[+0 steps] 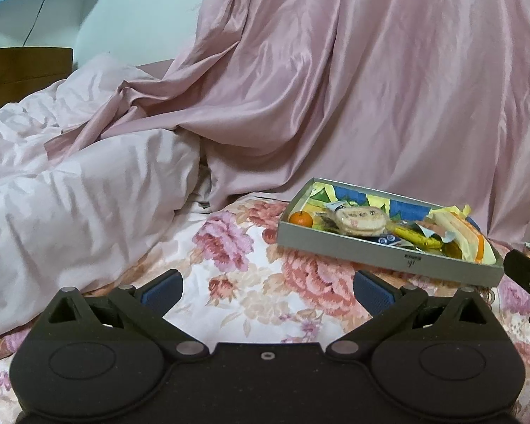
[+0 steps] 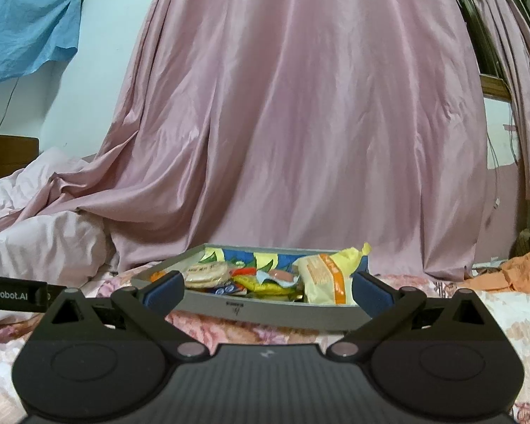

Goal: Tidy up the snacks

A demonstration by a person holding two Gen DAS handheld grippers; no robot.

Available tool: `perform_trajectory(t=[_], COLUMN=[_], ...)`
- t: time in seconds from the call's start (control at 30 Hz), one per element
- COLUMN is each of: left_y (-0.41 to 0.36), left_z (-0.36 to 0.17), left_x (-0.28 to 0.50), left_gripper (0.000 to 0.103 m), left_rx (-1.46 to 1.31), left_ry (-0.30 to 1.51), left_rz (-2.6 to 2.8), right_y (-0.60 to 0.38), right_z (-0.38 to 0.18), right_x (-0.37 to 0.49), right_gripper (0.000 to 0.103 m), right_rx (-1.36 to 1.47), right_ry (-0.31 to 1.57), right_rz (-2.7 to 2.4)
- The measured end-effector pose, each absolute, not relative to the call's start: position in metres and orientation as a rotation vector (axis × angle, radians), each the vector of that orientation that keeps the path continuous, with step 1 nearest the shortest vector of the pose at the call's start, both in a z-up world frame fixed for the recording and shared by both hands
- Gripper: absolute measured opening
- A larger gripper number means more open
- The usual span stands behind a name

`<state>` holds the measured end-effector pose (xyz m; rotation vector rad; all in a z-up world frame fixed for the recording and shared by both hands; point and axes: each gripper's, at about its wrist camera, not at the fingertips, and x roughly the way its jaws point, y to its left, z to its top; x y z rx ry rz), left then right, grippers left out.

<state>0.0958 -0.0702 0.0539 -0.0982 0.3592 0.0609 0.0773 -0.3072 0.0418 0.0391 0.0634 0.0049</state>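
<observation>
one grey tray [image 1: 388, 252] sits on the flowered bedspread [image 1: 251, 282], and in it one small orange fruit [image 1: 301, 218], one round pack of pale crackers [image 1: 362, 221] and one large yellow packet with an orange band [image 2: 330, 277]. the smaller wrappers heaped between them overlap too much to count. two grippers show, one pink drape [image 2: 300, 123], one blue cloth [image 2: 28, 31].

Two hand-held grippers, matte black throughout: the left gripper [image 1: 268, 291] and right gripper [image 2: 269, 291] each carry blue ribbed pads [image 1: 372, 291] on angled linkage arms pinned with silver rivets [image 1: 190, 347]. Round raised discs flank each body. The right unit's housing is finely ribbed (a small pale logo at its centre); white "GenRobot.AI" lettering [image 2: 5, 296] marks the left unit's side.
</observation>
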Motion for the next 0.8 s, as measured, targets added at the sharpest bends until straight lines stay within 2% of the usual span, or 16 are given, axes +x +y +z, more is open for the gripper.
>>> perform_trajectory(t=[0.8], left_y=[-0.042], left_z=[0.025], left_x=[0.035], left_gripper=[0.102], left_rx=[-0.111], left_ry=[0.328], left_rz=[0.014], right_y=[-0.275], right_z=[0.023], right_x=[0.024], right_gripper=[0.103], right_rx=[0.029], right_ry=[0.15], right_rz=[0.02])
